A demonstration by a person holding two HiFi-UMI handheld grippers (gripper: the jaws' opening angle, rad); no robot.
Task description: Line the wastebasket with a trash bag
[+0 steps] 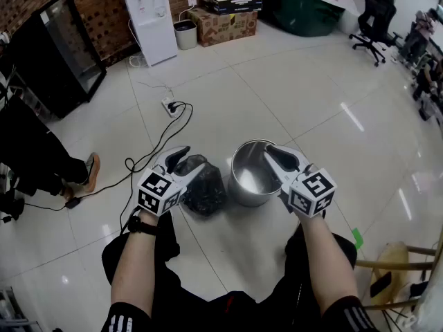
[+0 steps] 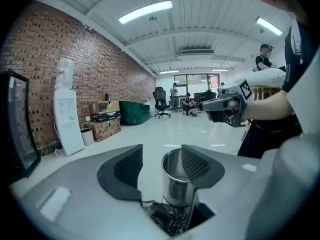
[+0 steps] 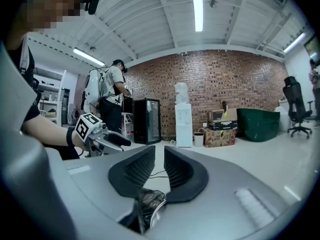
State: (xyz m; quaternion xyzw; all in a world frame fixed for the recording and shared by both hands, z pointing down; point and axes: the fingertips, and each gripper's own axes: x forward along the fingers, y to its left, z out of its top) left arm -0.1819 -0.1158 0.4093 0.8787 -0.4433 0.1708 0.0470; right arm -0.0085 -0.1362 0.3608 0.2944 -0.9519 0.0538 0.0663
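Steel wastebasket [image 1: 242, 189] stands upright on the white tiled floor [image 1: 311, 102], directly in front of the person's knees. It is unlined and the inside is bare metal.

Black trash bag [image 1: 204, 189] lies crumpled in a heap on the floor, touching or just beside the basket's left side.

Left gripper [image 1: 192, 155]: over the top of the bag heap, pointing forward and a little down. Jaws wide apart, nothing between the pads. Its own view looks through the gap to the basket beyond, with the bag below the jaws. Contact with the bag cannot be told.

Right gripper [image 1: 271, 154]: over the basket's right rim, pointing roughly level. Jaws stand close together with a narrow gap left. Only floor and a cable show through the gap, and nothing is gripped. Its own view shows the bag and the curve of the rim below the jaws.

Surroundings: power strip [image 1: 169, 104] with a black cable [image 1: 149, 159] trailing toward the bag; white water dispenser [image 1: 151, 16] and cardboard boxes [image 1: 225, 23] along the brick wall.
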